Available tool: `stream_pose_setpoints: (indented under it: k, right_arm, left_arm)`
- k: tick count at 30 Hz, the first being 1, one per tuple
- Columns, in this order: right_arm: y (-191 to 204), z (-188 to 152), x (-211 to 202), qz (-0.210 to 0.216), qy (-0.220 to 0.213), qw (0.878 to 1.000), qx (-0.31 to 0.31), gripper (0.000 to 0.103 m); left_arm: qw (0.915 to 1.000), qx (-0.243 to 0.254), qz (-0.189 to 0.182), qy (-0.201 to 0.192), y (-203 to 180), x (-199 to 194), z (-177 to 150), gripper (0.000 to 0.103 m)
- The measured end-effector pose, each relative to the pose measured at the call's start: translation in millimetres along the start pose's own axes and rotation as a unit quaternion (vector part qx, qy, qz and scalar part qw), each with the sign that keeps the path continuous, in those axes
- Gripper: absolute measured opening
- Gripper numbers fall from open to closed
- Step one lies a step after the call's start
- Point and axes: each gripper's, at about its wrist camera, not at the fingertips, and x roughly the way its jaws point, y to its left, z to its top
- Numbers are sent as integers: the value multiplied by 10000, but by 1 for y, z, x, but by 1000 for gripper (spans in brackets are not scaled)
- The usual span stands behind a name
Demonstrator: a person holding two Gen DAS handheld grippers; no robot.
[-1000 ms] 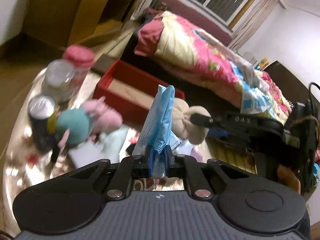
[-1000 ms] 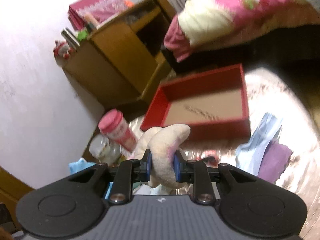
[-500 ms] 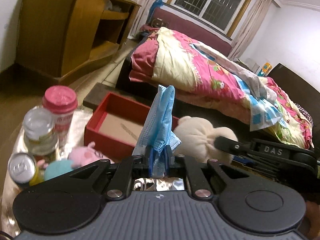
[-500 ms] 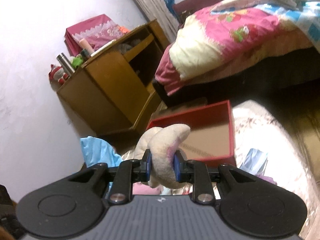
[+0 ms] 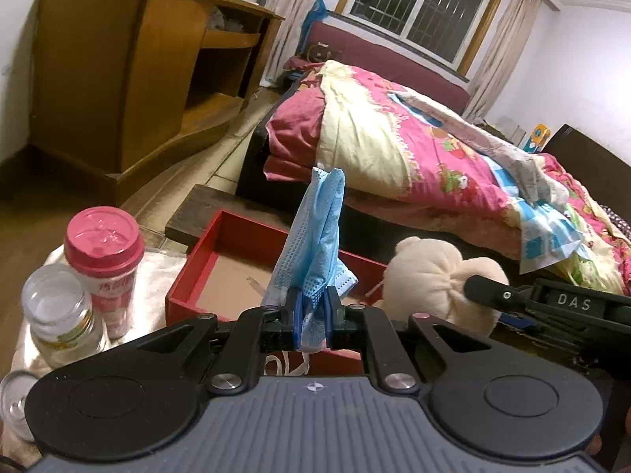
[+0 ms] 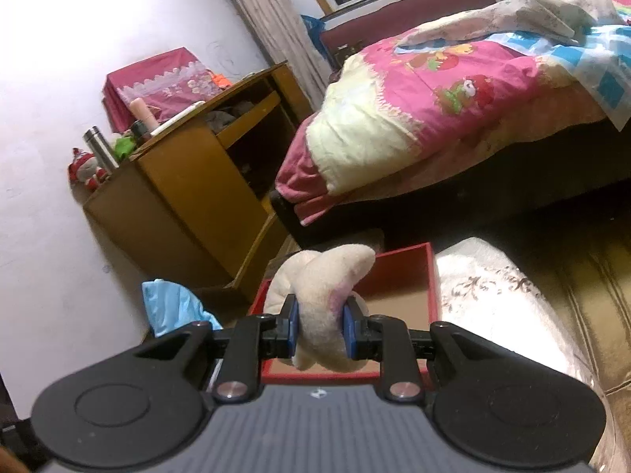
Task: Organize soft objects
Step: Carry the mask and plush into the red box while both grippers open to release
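My left fingers (image 5: 311, 307) are clamped on the blue face mask (image 5: 315, 236), my right fingers (image 6: 318, 325) on the cream plush toy (image 6: 321, 295). Both hang just short of the red box (image 5: 205, 272) on the desk (image 6: 493, 307). Judgement: carry each over its cardboard floor, lower, then release; bed (image 5: 414, 157) beyond.

Home bedroom, bed (image 5: 414, 165) with pink quilt, wooden cabinet (image 5: 130, 79), curtained barred window (image 5: 422, 12)
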Motion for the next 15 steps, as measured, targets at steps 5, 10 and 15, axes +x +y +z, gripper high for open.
stream_pose_setpoints:
  k: [5, 10, 15]
  right_arm:
    - [-2, 7, 23, -121, 19, 9999, -113, 1]
    - [-5, 10, 48, -237, 102, 9994, -235, 3]
    - [-15, 9, 77, -211, 246, 9994, -145, 33]
  left_arm:
    - [10000, 62, 65, 14, 2, 29, 10, 7]
    - [9995, 187, 267, 42, 7, 67, 17, 21]
    - [9956, 559, 753, 6, 3, 88, 19, 71]
